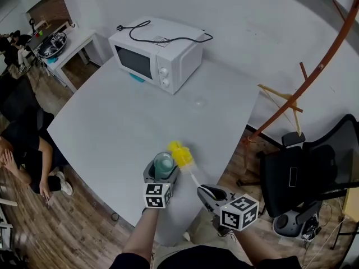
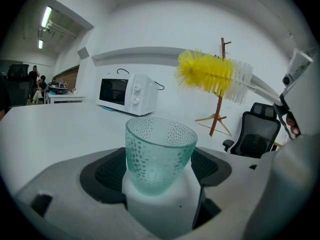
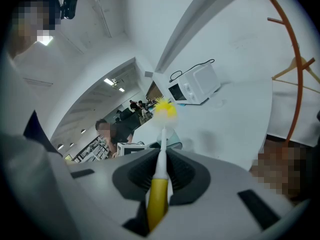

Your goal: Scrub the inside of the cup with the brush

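A pale green dimpled glass cup (image 2: 159, 151) stands upright between the jaws of my left gripper (image 2: 160, 166), which is shut on it. From the head view the cup (image 1: 164, 163) and left gripper (image 1: 162, 171) are above the table's near edge. My right gripper (image 3: 161, 176) is shut on the brush's yellow handle (image 3: 158, 198). Its white stem leads to the yellow and white bristle head (image 2: 212, 74), which hangs just above and to the right of the cup's rim, outside the cup. In the head view the bristle head (image 1: 180, 153) is next to the cup, and the right gripper (image 1: 208, 194) is lower right.
A white table (image 1: 123, 122) carries a white microwave (image 1: 157, 55) at its far side. A black office chair (image 1: 314, 172) and a wooden coat stand (image 1: 291, 102) are to the right. A person (image 1: 25, 150) sits at the left beyond the table.
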### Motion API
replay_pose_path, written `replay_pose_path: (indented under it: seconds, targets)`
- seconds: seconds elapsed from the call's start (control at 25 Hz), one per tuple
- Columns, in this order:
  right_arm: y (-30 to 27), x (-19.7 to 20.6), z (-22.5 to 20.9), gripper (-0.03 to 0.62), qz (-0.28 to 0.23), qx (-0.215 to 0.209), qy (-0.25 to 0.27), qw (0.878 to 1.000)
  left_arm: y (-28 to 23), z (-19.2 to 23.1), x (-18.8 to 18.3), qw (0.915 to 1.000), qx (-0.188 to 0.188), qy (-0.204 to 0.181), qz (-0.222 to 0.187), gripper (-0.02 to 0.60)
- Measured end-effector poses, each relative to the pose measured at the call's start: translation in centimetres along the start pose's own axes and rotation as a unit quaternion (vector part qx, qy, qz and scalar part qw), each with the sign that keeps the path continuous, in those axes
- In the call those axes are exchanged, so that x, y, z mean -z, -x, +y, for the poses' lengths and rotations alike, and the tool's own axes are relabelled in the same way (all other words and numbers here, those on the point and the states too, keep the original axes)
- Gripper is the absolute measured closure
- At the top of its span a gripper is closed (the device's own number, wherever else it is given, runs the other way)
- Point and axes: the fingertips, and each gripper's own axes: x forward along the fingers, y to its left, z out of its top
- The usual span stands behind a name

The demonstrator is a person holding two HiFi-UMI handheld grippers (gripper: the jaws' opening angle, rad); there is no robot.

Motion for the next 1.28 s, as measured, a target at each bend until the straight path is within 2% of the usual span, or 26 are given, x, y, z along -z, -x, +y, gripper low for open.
replay_pose_path:
  seconds: [0.6, 0.84, 1.28]
  targets:
    - [1.1, 0.7, 2.4, 0.542, -0.01, -0.002, 0.02, 1.0, 2.7, 0.8, 0.6, 0.9998, -0.016, -0.002, 0.009, 0.156]
    - [1.8, 1.0, 2.9, 0.542, -0.015, 0.0, 0.02, 1.0, 3.4, 1.0, 1.2, 0.9996, -0.02, 0.011, 0.018, 0.14]
    - [2.0, 0.9, 3.2, 0.542, -0.021, 0.003, 0.023, 0.999, 4.1, 0.9, 1.7, 0.9994, -0.017, 0.015, 0.024, 0.132]
